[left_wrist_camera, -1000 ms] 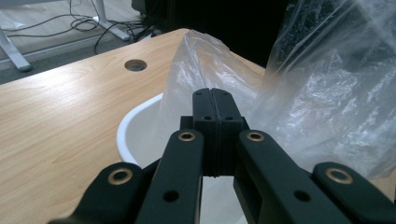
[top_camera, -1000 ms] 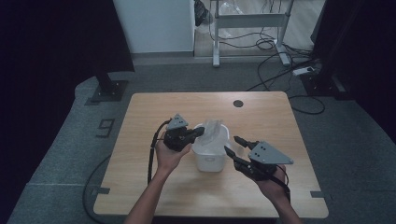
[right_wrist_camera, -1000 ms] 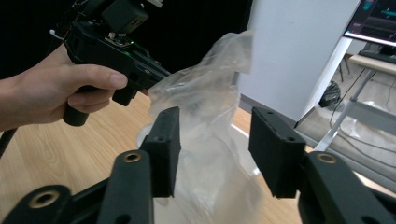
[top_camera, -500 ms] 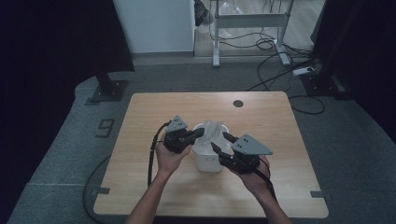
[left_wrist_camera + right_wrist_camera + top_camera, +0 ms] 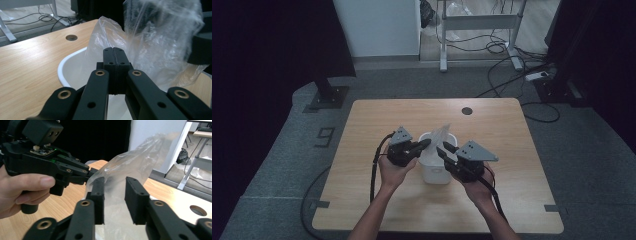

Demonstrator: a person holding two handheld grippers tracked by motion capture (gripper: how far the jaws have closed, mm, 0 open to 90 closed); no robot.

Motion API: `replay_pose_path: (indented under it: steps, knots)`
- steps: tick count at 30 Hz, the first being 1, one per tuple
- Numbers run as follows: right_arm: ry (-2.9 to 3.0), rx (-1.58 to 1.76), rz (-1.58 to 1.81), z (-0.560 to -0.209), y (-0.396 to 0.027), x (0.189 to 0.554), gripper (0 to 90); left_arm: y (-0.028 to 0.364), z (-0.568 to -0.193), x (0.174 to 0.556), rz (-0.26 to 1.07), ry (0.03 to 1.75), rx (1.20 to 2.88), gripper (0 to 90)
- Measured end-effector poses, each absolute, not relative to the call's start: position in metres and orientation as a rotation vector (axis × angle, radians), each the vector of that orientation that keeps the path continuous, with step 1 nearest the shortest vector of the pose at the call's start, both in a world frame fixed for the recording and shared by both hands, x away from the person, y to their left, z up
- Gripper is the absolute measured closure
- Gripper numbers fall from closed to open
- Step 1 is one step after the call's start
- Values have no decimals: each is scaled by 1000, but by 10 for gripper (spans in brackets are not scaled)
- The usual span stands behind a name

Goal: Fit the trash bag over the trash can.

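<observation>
Clear crinkled plastic bag (image 5: 441, 135): stands up out of white plastic tub (image 5: 435, 172).
Left gripper (image 5: 424, 145): jaws together, pinching the bag's edge.
Right gripper (image 5: 443, 149): jaws apart, just been closing, bag film between them.

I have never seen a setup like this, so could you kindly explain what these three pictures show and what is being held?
A person at a wooden table holds a two-jaw tool in each hand. One camera looks down from above; the other two ride on the tools and look along their black jaws. On the table stands a small white bin with a clear plastic bag rising out of it. The left tool is shut on the bag's edge, seen close up. The right tool has just been closing; the bag lies between its jaws, which still show a gap.
</observation>
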State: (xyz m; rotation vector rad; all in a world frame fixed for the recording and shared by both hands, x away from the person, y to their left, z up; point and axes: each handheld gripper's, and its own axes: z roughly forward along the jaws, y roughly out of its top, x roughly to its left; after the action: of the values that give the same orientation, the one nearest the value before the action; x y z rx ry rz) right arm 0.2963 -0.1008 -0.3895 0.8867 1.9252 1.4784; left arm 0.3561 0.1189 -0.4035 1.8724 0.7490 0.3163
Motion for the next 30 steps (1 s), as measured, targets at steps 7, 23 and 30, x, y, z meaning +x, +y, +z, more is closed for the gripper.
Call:
replay_pose_path:
  steps: [7, 23, 30]
  knots:
    - [1910, 915, 1499, -388, -97, 285, 538, 120, -406, 357, 319, 770, 1862, 900]
    - [1897, 941, 1481, -398, -90, 291, 861, 121, -409, 353, 333, 773, 1841, 900]
    - [1889, 877, 1441, -402, -96, 283, 895, 130, -410, 353, 318, 789, 1809, 900]
